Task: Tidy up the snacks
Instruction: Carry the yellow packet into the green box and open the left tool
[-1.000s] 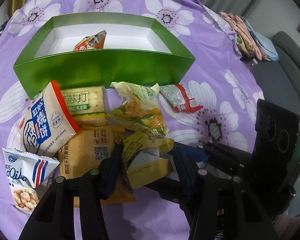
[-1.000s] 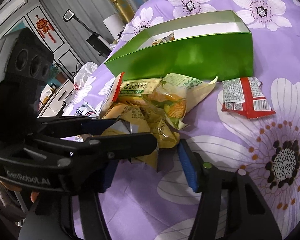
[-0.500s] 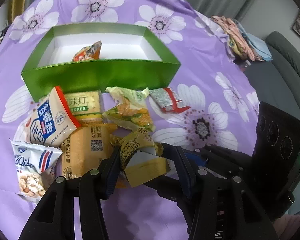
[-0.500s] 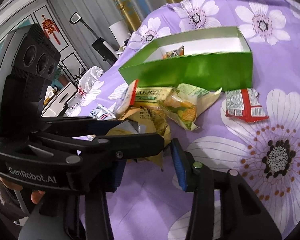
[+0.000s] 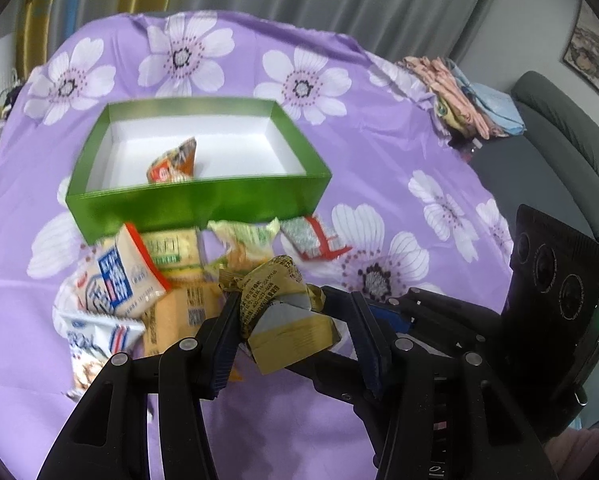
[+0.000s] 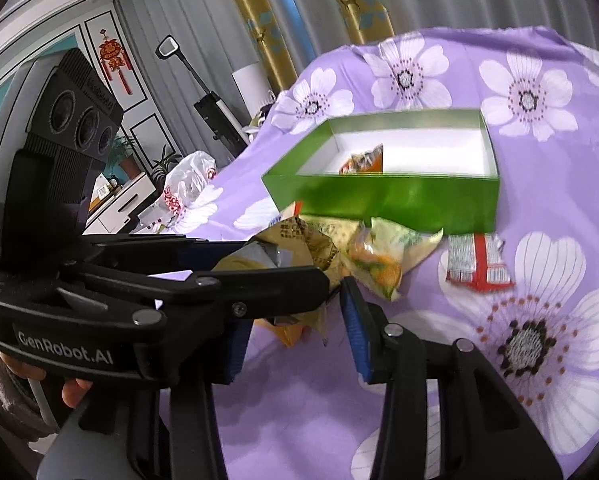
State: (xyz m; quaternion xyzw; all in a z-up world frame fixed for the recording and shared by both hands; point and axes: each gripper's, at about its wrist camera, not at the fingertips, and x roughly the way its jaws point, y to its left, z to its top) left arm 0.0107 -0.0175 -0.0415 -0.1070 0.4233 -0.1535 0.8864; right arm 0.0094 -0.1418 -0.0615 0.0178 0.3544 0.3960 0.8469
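Carrying the yellow packet (image 5: 287,312) pinched in both the left tongs (image 5: 295,344) and right tongs (image 6: 295,316), just short of the green box (image 5: 203,204), calls for an even, level lift over its near wall.

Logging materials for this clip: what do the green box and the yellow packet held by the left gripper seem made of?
Green rectangular box: probably glossy coated cardboard, with sheen outside and thin, straight white walls inside. Crumpled yellow snack packet: thin plastic or foil film, creased and shiny, printed.
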